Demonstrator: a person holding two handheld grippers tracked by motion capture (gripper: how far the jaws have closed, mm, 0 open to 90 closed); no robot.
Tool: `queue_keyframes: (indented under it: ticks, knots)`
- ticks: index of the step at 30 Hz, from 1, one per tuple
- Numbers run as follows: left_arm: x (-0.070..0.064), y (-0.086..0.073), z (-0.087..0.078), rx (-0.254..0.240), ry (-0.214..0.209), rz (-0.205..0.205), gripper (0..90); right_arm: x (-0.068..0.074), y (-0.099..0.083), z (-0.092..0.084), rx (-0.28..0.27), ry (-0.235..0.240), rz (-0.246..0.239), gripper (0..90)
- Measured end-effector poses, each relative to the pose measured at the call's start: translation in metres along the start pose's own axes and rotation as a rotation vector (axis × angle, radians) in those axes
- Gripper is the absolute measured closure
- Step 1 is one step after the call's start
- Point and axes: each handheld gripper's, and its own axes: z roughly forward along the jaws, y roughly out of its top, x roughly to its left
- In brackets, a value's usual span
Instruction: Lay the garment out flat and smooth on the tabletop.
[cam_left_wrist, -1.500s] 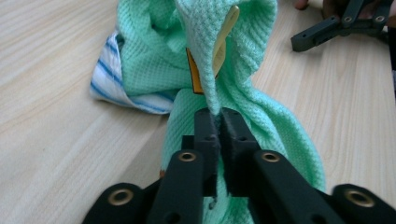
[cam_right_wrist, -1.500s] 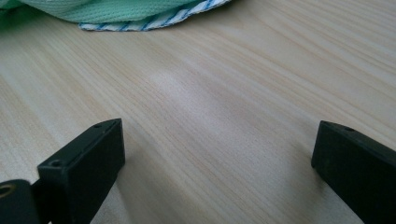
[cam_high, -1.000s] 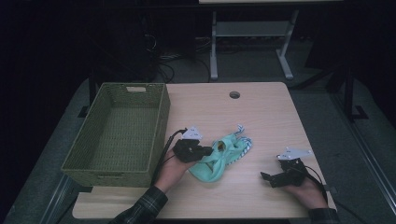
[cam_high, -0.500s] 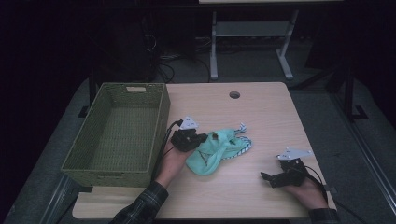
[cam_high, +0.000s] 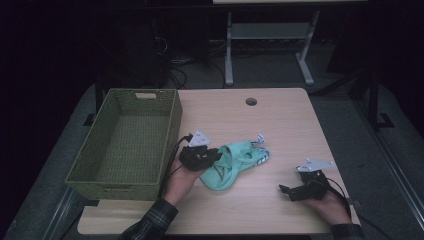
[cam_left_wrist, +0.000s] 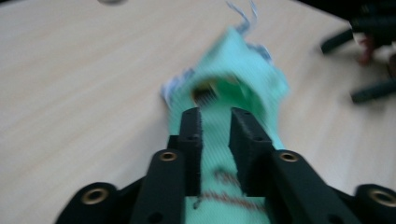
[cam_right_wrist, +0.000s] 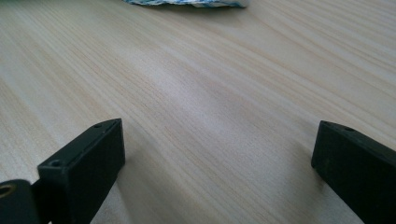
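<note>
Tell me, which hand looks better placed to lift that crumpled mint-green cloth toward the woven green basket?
Probably the left. The left gripper has its jaws astride the crumpled mint-green cloth, having just opened slightly, beside the woven green basket. The right gripper rests apart, open over bare table.

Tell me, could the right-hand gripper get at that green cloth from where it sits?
Probably yes. The right gripper rests with its fingers wide open, pointing toward the green cloth, with bare table between them. The left gripper is at the cloth's far end.

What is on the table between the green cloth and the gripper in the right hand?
Nothing: bare table separates the green cloth from the right gripper, seen in the high view.
</note>
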Motion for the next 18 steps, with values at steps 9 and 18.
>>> queue_keyframes:
  ticks: [9,18]
  knots:
    - [-0.006,-0.028,0.009,0.131,-0.042,0.008,84.2,0.0,0.0,0.0,0.0,-0.006,0.013,2.4]
    - [-0.004,-0.037,0.022,0.221,-0.057,-0.005,87.1,0.001,0.001,-0.003,0.01,0.001,0.004,12.2]
